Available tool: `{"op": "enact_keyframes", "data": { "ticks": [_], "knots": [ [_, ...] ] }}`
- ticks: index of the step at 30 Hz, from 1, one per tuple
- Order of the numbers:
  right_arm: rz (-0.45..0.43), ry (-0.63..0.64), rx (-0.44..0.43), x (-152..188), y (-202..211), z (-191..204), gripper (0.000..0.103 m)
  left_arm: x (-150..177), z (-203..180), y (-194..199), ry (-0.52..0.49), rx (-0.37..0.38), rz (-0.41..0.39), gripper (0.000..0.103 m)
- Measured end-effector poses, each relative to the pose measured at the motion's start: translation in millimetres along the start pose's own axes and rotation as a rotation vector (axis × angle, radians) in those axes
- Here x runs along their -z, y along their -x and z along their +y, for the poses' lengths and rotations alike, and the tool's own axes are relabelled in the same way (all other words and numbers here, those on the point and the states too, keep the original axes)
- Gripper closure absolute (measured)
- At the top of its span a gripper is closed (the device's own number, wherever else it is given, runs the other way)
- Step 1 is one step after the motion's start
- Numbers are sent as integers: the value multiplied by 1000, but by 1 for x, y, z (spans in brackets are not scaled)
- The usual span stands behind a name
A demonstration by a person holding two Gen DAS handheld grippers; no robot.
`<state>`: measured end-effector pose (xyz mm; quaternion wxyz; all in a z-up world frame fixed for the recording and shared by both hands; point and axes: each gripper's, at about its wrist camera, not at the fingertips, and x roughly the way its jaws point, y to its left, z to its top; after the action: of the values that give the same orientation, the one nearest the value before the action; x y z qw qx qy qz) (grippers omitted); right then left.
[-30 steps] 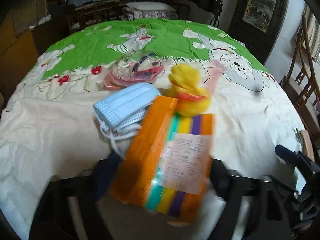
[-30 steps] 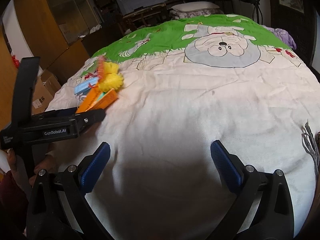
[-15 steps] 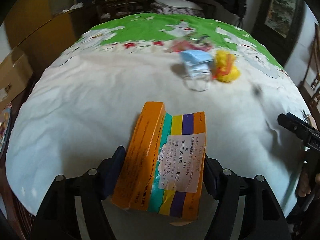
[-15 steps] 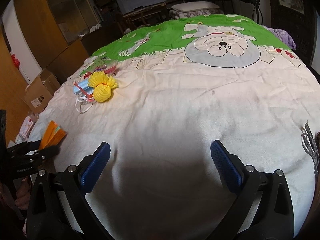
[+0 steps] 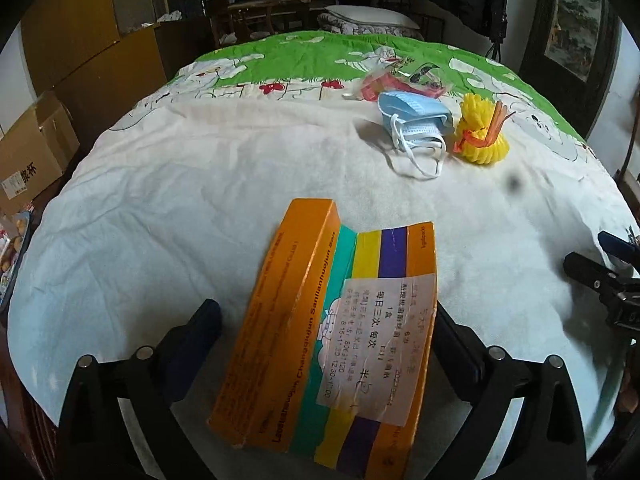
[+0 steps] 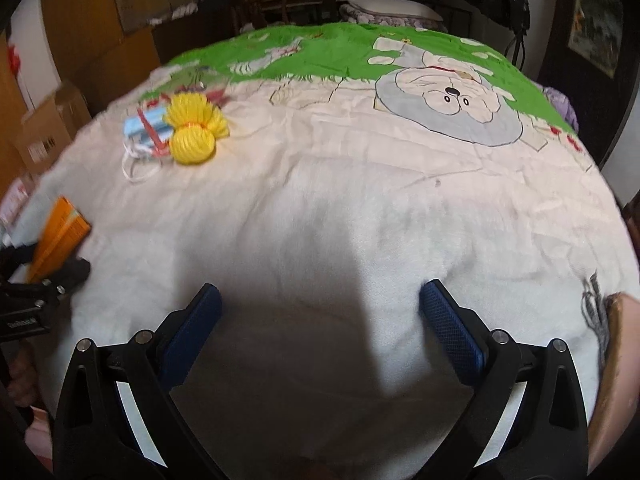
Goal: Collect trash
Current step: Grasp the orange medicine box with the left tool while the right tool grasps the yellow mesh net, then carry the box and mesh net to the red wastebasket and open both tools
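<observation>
Cartoon bedspread (image 5: 168, 184); left gripper (image 5: 328, 320) jaws opening around orange box (image 5: 340, 328); right gripper (image 6: 320, 308) jaws wide, empty.

Home bedroom: bed with cartoon quilt (image 5: 280, 52) fills frame, pillow (image 5: 364, 14) top centre, cardboard boxes (image 5: 32, 152) left, framed painting (image 5: 576, 20) upper right.

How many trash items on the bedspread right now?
4: orange medicine box nearest, between the left gripper's opening jaws; blue face mask, yellow net right beside it, clear wrapper behind the mask. More may be hidden.
</observation>
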<state>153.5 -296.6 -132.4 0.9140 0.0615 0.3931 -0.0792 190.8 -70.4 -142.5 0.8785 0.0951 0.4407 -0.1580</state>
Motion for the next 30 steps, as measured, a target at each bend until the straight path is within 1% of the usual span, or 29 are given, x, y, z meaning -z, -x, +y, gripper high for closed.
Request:
{"op": "enact_keyframes", "data": {
  "ticks": [4, 6, 9, 13, 17, 21, 23, 25, 26, 27, 28, 30],
  "knots": [
    [-5, -13, -2, -1, 2, -1, 6, 3, 0, 1, 2, 2, -23, 4],
    [-18, -29, -26, -5, 4, -2, 6, 3, 0, 0, 1, 2, -32, 4],
    [-44, -49, -134, -20, 4, 5, 6, 3, 0, 0, 4, 12, -39, 4],
    [-62, -49, -238, -46, -4, 27, 6, 4, 1, 1, 6, 17, -44, 4],
    [-67, -47, -299, -71, -18, 49, 6, 4, 2, 1, 10, 23, -50, 5],
    [-54, -62, -313, -89, -39, 59, 8, 4, 2, 1, 8, 30, -56, 5],
    [-38, -79, -301, -95, -51, 58, 18, 4, 3, 1, 8, 38, -59, 5],
    [-34, -82, -279, -94, -55, 56, 47, 4, 4, 2, 13, 47, -64, 5],
    [-45, -77, -274, -93, -52, 55, 54, 4, 4, 2, 16, 50, -65, 5],
    [-56, -74, -282, -90, -47, 54, 63, 3, 5, 2, 19, 53, -66, 5],
    [-69, -79, -289, -88, -41, 51, 64, 3, 5, 2, 22, 55, -66, 5],
    [-100, -84, -285, -82, -28, 47, 64, 3, 6, 4, 26, 42, -68, 12]
  ]
}}
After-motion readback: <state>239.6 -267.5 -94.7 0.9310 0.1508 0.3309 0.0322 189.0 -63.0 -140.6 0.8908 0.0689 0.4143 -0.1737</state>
